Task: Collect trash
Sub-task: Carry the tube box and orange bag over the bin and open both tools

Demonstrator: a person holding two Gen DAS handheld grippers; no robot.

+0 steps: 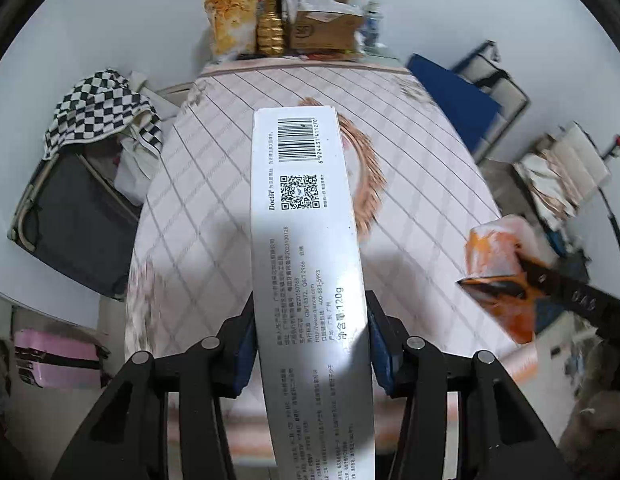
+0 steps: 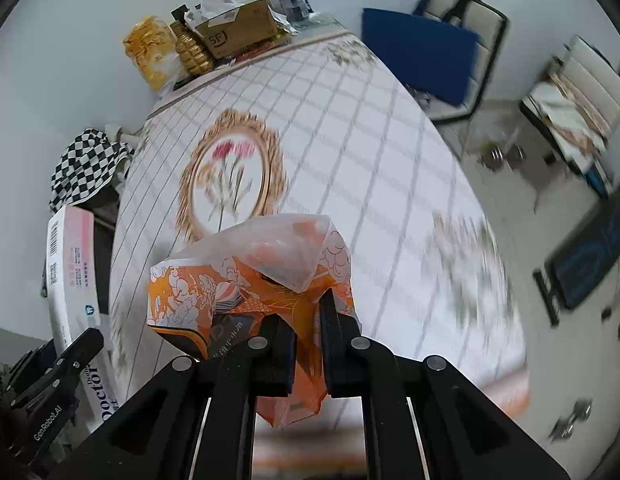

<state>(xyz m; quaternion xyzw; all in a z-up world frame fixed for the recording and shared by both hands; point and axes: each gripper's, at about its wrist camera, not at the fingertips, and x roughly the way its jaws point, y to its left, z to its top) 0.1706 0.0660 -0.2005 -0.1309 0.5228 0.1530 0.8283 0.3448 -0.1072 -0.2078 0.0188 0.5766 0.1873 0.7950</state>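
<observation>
My left gripper [image 1: 310,320] is shut on a long white toothpaste box [image 1: 305,216] with a barcode and QR code, held lengthwise above the table [image 1: 197,208]. The box also shows at the left of the right wrist view [image 2: 71,264], with the left gripper [image 2: 75,350] below it. My right gripper [image 2: 307,312] is shut on a crumpled orange and white wrapper bag [image 2: 249,280], held above the table's near end. That bag and the right gripper's fingers [image 1: 550,280] show at the right of the left wrist view, the orange bag [image 1: 498,256] there too.
The table [image 2: 390,168] has a checked cloth with a gold oval flower print [image 2: 231,176]. At its far end stand a cardboard box [image 1: 326,28], a gold bottle [image 1: 269,28] and a yellow bag [image 1: 229,12]. Chairs [image 2: 454,40] stand right; a checkered cloth [image 1: 101,108] and pink suitcase [image 1: 57,364] left.
</observation>
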